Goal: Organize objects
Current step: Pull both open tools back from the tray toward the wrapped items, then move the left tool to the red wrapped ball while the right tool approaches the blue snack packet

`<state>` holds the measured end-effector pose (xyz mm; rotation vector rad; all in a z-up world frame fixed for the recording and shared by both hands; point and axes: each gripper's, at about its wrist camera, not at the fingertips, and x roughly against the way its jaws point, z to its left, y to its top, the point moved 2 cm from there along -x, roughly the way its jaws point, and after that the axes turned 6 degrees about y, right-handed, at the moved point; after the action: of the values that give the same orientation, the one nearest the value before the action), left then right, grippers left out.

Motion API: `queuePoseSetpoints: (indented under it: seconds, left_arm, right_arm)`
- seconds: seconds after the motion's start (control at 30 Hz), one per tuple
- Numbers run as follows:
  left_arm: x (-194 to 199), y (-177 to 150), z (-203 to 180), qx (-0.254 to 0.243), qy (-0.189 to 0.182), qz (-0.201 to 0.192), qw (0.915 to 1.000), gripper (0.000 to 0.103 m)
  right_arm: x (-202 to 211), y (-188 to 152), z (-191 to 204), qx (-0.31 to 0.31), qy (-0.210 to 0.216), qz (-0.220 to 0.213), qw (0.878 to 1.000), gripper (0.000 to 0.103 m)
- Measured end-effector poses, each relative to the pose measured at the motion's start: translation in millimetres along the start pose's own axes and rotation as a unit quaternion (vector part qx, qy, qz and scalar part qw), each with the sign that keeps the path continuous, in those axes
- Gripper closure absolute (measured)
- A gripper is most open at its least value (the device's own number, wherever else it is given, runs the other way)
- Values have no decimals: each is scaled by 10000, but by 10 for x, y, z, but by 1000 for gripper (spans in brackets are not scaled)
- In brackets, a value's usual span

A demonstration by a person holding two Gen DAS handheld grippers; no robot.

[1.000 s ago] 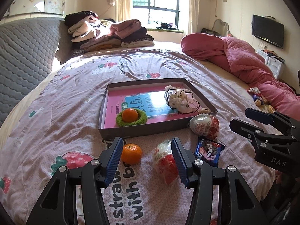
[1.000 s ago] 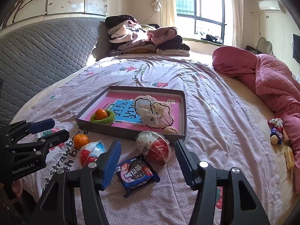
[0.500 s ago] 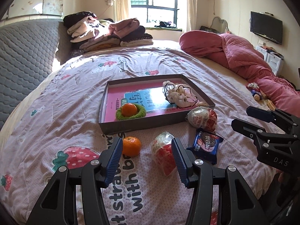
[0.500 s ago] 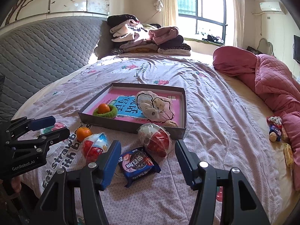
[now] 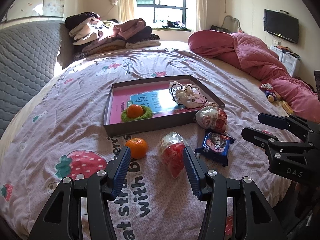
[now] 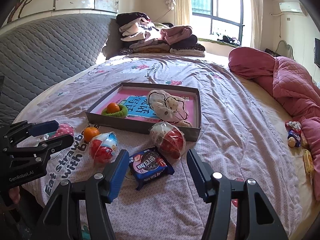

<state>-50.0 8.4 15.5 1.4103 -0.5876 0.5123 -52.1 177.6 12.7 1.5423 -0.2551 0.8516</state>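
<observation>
Items observed on the bed sheet (image 5: 60, 104), near side: 1 loose mandarin (image 5: 137, 145), 2 egg-shaped sweets in clear wrap, and 1 dark blue biscuit packet (image 5: 216, 143).

The near egg (image 5: 173, 155) is red below and white above. It lies tilted, with its long axis running near to far and its crimped white end toward the tray. The far egg (image 5: 212, 118) is red and white and sits just beside the tray's near right corner. The biscuit packet lies flat between the 2 eggs, slightly to the right, with its long axis roughly left to right in the left wrist view.

The shallow grey tray (image 5: 140, 127) has a pink and blue printed floor. It holds a second mandarin (image 5: 135, 111) seated in a green ring (image 5: 149, 116) at the near left, and a cream cloth item with black trim (image 5: 187, 98) at the far right.

The sheet is pale pink with a strawberry print and dark lettering. At the far end is a stack of folded clothes (image 5: 112, 34), at left a grey quilted headboard (image 5: 24, 60), at right a bundled pink quilt (image 5: 250, 60), and beyond it a window (image 5: 162, 2).

Left gripper (image 5: 156, 161): jaws spread and holding nothing; the near egg lies against the right finger and the loose mandarin sits by the left fingertip. Right gripper (image 6: 157, 161): jaws spread and holding nothing, with the biscuit packet on the sheet between the fingers.
</observation>
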Motion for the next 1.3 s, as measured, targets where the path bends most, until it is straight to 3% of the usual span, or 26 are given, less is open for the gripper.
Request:
queuePoseSetpoints:
  seconds: [1.3]
  left_arm:
    - [-294,-293,-246,-170,-318,415,9985,48]
  right_arm:
    - [-297,-274,9,120,32,374,9992,44]
